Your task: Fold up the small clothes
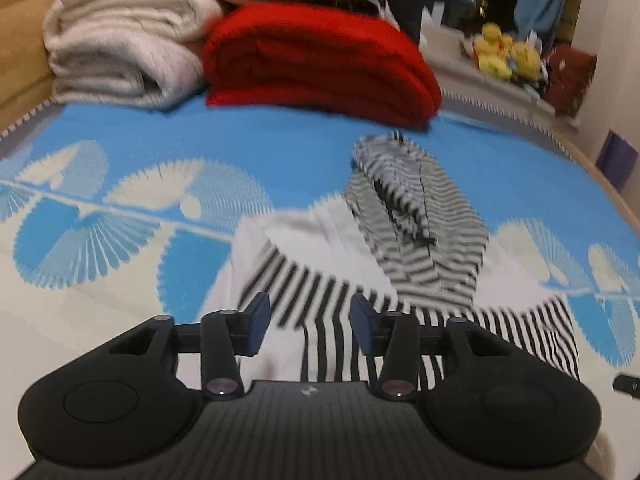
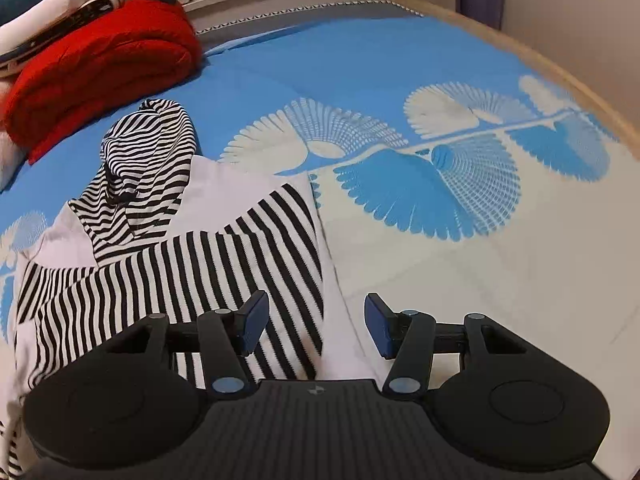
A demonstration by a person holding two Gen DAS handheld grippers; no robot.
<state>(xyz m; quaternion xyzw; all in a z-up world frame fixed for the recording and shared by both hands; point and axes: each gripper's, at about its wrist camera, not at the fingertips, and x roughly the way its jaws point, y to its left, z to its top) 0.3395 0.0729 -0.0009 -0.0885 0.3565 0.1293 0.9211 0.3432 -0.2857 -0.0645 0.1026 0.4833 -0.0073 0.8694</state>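
Observation:
A small black-and-white striped hooded garment [image 1: 332, 292] lies partly folded on the blue and white patterned bed cover [image 1: 120, 208]. Its striped hood [image 1: 416, 216] points away from me. My left gripper [image 1: 310, 322] is open and empty, just above the garment's near left part. In the right wrist view the same garment [image 2: 224, 252] lies left of centre, hood [image 2: 148, 160] at the far end. My right gripper [image 2: 316, 324] is open and empty over the garment's near right edge, its left finger [image 2: 254, 318] above the stripes.
A folded red blanket [image 1: 320, 68] and a folded cream blanket [image 1: 124, 52] are stacked at the far side of the bed; the red blanket also shows in the right wrist view [image 2: 100, 64]. Yellow plush toys [image 1: 504, 52] sit on a shelf beyond. A wooden bed frame [image 2: 560, 72] runs along the right.

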